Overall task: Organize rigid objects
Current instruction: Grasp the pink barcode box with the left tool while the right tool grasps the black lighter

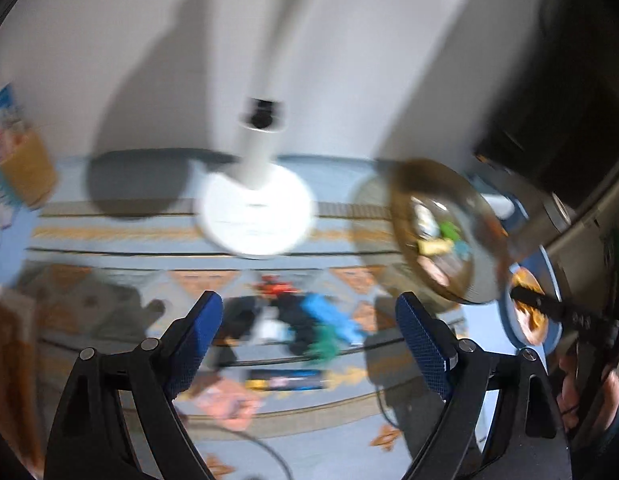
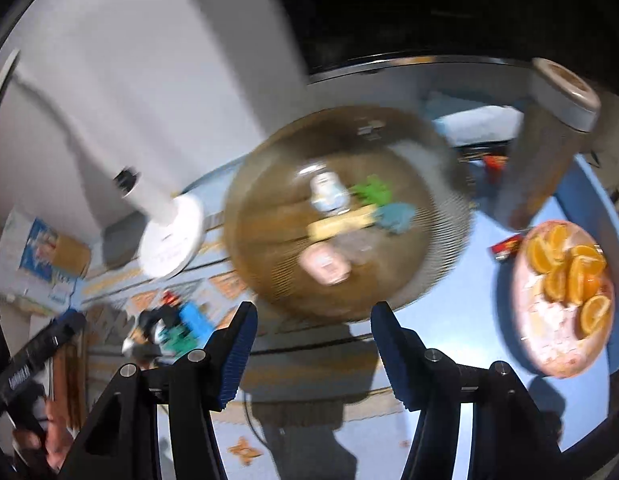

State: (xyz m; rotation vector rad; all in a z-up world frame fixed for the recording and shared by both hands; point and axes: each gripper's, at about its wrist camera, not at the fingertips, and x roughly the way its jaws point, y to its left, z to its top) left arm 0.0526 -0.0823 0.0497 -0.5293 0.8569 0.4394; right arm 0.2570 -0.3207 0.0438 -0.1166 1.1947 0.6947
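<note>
Left wrist view shows the left gripper (image 1: 309, 336) tilted downward, jaws spread wide and empty above scattered toys (image 1: 305, 320); the right gripper (image 2: 313, 340) angles down, jaws parted and empty, before the bowl (image 2: 341, 216).

We see a plain white wall (image 1: 349, 60) behind everything, crossed by soft dark shadows, with a dark cabinet or screen (image 1: 557, 92) filling the upper right. A white pole on a round white base (image 1: 255, 210) stands on a pale blue cloth (image 1: 109, 248) patterned with orange diamonds and stripes. The light is bright and throws hard shadows; both views are blurred.
</note>
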